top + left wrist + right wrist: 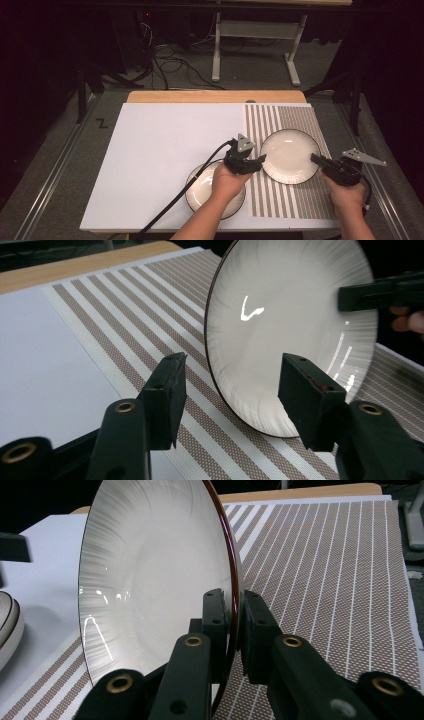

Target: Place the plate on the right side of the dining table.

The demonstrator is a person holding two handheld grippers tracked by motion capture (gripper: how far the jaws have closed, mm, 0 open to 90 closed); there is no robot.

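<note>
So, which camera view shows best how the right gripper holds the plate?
The right gripper view: the right gripper has its jaws closed on the rim of the plate. The high view shows the grip from above, far off. The left gripper view shows one jaw tip over the plate's face.

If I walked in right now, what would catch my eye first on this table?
Probably the white dark-rimmed plate on the striped placemat, pinched at its rim by the right gripper. The left gripper stands open at the plate's other side, not touching it. A bowl sits on the white sheet under the person's left hand.
</note>
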